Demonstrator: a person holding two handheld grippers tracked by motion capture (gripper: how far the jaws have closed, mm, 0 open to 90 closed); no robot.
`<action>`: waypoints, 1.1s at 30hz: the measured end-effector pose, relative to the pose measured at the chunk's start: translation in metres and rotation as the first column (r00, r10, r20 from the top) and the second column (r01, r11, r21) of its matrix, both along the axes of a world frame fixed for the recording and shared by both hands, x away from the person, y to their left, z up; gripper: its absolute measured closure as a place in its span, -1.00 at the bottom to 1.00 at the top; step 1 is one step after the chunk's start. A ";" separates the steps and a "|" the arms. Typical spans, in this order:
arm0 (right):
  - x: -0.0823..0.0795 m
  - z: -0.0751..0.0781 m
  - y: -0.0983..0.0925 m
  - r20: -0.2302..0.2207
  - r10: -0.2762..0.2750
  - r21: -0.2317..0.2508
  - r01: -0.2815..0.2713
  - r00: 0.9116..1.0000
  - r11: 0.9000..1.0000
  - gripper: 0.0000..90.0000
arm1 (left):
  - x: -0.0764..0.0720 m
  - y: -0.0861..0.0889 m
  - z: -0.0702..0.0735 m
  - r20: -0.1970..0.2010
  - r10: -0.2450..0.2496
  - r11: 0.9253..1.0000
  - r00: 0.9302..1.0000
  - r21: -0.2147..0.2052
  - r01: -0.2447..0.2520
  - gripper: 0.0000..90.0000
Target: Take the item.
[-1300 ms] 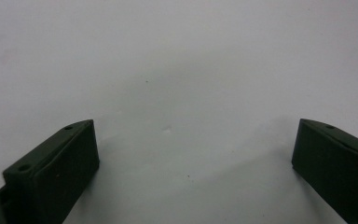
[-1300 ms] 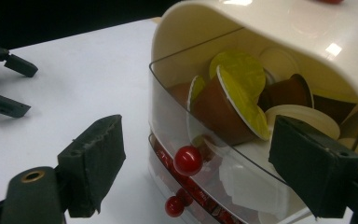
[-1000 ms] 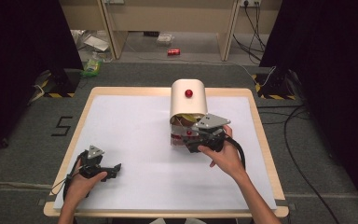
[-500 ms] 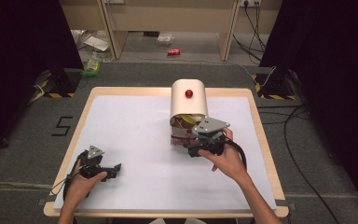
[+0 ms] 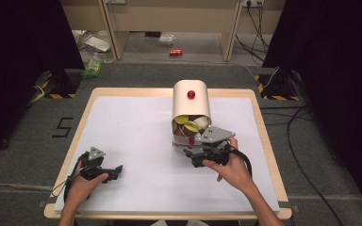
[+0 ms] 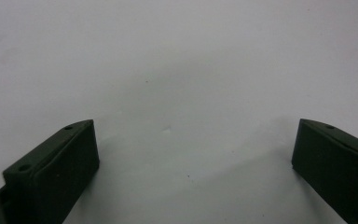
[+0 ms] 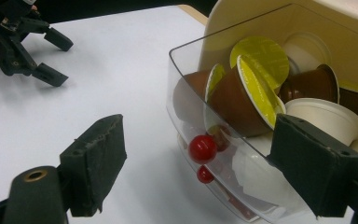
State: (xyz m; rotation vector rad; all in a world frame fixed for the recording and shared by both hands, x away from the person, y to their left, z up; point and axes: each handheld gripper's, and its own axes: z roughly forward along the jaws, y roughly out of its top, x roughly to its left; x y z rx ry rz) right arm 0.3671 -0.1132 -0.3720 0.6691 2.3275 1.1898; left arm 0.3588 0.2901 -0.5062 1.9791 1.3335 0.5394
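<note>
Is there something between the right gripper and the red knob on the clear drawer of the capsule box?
Nothing visible blocks it. The right gripper is open, and the red knob sits in the free gap ahead of its jaws, on the front of the clear drawer full of capsules. The pads do not touch it yet.

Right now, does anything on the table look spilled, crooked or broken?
Nothing stands out. The clear drawer is pulled out of the cream box with the coffee pods heaped loosely inside, none on the table. The right tool sits open at the drawer's red knob.
</note>
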 end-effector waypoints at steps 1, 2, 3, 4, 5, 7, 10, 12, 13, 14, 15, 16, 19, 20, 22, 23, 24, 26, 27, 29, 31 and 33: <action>-0.001 0.000 0.000 0.001 0.000 0.001 0.000 1.000 1.000 -0.58 | 0.000 0.000 0.000 0.000 0.000 1.000 1.000 -0.001 0.000 -1.00; -0.003 -0.001 -0.001 0.002 0.003 -0.003 -0.003 1.000 1.000 -0.58 | 0.000 0.000 0.000 0.000 0.000 1.000 1.000 0.000 0.000 -1.00; -0.004 -0.001 -0.001 0.003 0.003 0.000 -0.003 1.000 1.000 -0.58 | 0.000 0.000 0.000 0.000 0.000 1.000 1.000 0.000 0.000 -1.00; -0.005 -0.001 -0.001 0.005 0.007 0.000 -0.007 1.000 1.000 -0.58 | 0.000 0.000 0.000 0.000 0.000 1.000 1.000 0.000 0.000 -1.00; -0.007 -0.002 -0.001 0.005 0.008 0.002 -0.008 1.000 1.000 -0.58 | 0.000 0.000 0.000 -0.002 0.000 1.000 1.000 0.000 0.000 -1.00; -0.009 -0.002 -0.002 0.006 0.012 -0.001 -0.012 1.000 1.000 -0.58 | 0.000 0.000 0.000 0.000 0.001 1.000 1.000 -0.001 -0.001 -1.00; -0.013 -0.003 -0.002 0.005 0.015 -0.002 -0.015 1.000 1.000 -0.58 | 0.000 0.000 0.000 0.000 0.000 1.000 1.000 0.001 0.000 -1.00; -0.014 -0.003 -0.003 0.004 0.018 -0.004 -0.018 1.000 1.000 -0.58 | 0.000 0.000 0.000 0.000 0.001 1.000 1.000 -0.001 -0.001 -1.00; -0.015 -0.003 -0.003 0.004 0.018 -0.006 -0.018 1.000 1.000 -0.58 | 0.000 0.000 0.000 0.000 0.002 1.000 1.000 -0.002 -0.002 -1.00; -0.016 -0.003 -0.003 0.003 0.020 -0.007 -0.020 1.000 1.000 -0.58 | 0.000 0.000 0.000 0.000 0.002 1.000 1.000 -0.002 -0.002 -1.00; -0.016 -0.003 -0.003 0.002 0.021 -0.007 -0.021 1.000 1.000 -0.58 | 0.000 0.000 0.000 -0.001 0.001 1.000 1.000 0.000 -0.001 -1.00; -0.016 -0.003 -0.003 0.001 0.021 -0.007 -0.021 1.000 1.000 -0.58 | 0.000 0.000 0.000 0.000 0.002 1.000 1.000 -0.002 -0.002 -1.00; -0.017 -0.003 -0.003 0.000 0.023 -0.011 -0.023 1.000 1.000 -0.58 | 0.000 0.000 0.000 -0.001 0.001 1.000 1.000 0.000 -0.001 -1.00; -0.018 -0.003 -0.003 -0.001 0.024 -0.012 -0.024 1.000 1.000 -0.58 | 0.000 0.000 0.000 -0.001 0.000 1.000 1.000 0.001 0.000 -1.00; -0.019 -0.003 -0.003 -0.005 0.024 -0.012 -0.024 1.000 1.000 -0.58 | 0.000 0.000 0.000 0.000 0.002 1.000 1.000 -0.002 -0.002 -1.00; -0.019 -0.003 -0.003 -0.006 0.026 -0.014 -0.026 1.000 1.000 -0.58 | 0.000 0.000 0.000 0.000 0.002 1.000 1.000 -0.002 -0.002 -1.00; -0.019 -0.003 -0.003 -0.006 0.028 -0.016 -0.028 1.000 0.999 -0.58 | 0.000 0.000 0.000 0.000 0.001 1.000 1.000 -0.001 -0.001 -1.00; -0.020 -0.002 -0.003 -0.008 0.029 -0.018 -0.029 1.000 0.999 -0.58 | 0.000 0.000 0.000 0.000 0.001 1.000 1.000 0.000 -0.001 -1.00; -0.020 -0.002 -0.003 -0.008 0.029 -0.019 -0.030 1.000 0.999 -0.58 | 0.000 0.000 0.000 -0.001 0.001 1.000 1.000 0.000 -0.001 -1.00; -0.021 -0.003 -0.002 -0.008 0.030 -0.023 -0.030 1.000 0.999 -0.59 | 0.000 0.000 0.000 0.000 0.001 1.000 1.000 -0.001 -0.001 -1.00; -0.021 -0.002 -0.002 -0.011 0.030 -0.026 -0.030 0.999 0.999 -0.59 | 0.000 0.000 0.000 -0.001 0.000 1.000 1.000 0.000 0.000 -1.00; -0.022 -0.002 -0.002 -0.012 0.029 -0.027 -0.030 0.999 0.999 -0.59 | 0.000 0.000 0.000 0.000 0.001 1.000 1.000 -0.001 -0.001 -1.00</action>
